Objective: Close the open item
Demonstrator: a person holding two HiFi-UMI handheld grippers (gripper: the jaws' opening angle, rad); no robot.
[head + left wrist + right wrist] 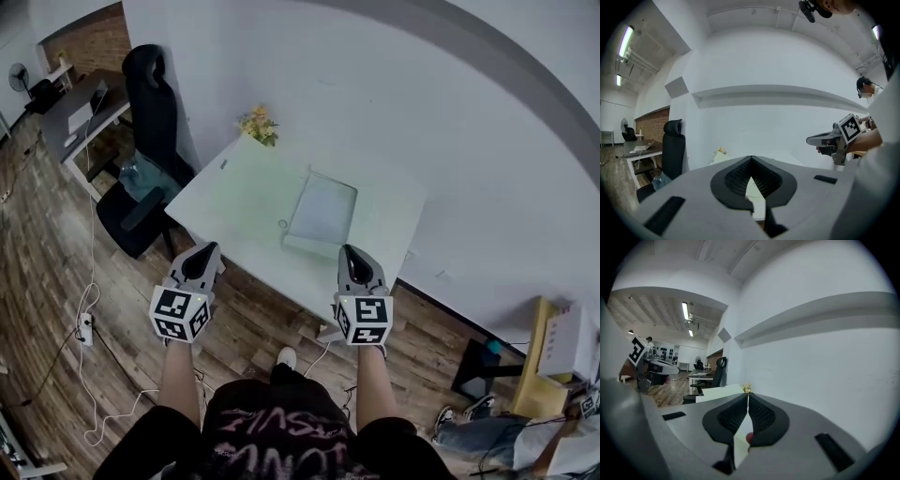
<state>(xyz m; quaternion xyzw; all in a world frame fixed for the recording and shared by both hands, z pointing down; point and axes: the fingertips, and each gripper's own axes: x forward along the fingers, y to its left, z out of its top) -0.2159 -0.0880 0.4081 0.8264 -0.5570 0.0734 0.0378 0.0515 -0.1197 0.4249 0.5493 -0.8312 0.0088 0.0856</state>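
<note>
A white table [239, 192] stands against the wall, with a thin grey item [323, 211] on it that looks like an open laptop, its lid raised. Both grippers are held over the floor just short of the table's near edge, pointing at it. My left gripper [208, 247] is left of the item, its jaws meeting at the tips [751, 157] with nothing between them. My right gripper [349, 249] is below the item's right side, its jaws pressed together [748, 395] and empty. Each gripper shows in the other's view: the right gripper [825, 139] and the left gripper [661, 364].
A small bunch of yellow flowers [259, 125] sits at the table's far corner. A black office chair [150, 112] stands left of the table, with another desk [80, 112] beyond it. A power strip [85, 328] and cables lie on the wood floor. A yellow stand [539, 366] is at right.
</note>
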